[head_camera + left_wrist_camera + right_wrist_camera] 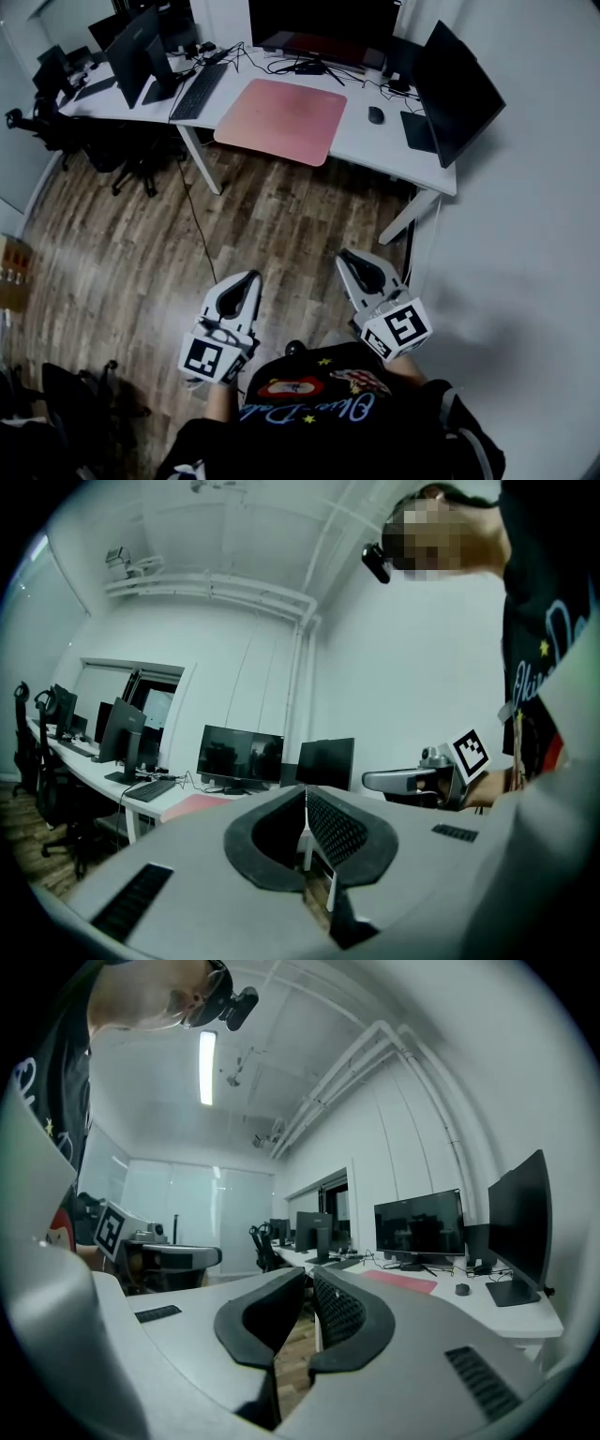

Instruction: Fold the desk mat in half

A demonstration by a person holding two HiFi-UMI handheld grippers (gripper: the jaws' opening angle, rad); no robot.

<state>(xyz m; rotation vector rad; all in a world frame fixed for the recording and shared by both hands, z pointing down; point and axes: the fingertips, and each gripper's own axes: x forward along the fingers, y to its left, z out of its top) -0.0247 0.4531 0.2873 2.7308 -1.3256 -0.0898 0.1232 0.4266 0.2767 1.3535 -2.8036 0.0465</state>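
- Two grippers, both clamped fully closed with nothing between the jaws: left gripper (249, 278), right gripper (348, 256).
- Both are held low, close to the person's body, noses toward the desk (375, 142). Reads as a carry posture, nothing within reach.
- Open wooden floor (267, 230) separates them from the desk.
- The pink desk mat (281, 119) lies flat and unfolded between keyboard (198, 91) and mouse (376, 114).
- Judgement: fold not started. Walk in and open the jaws first.
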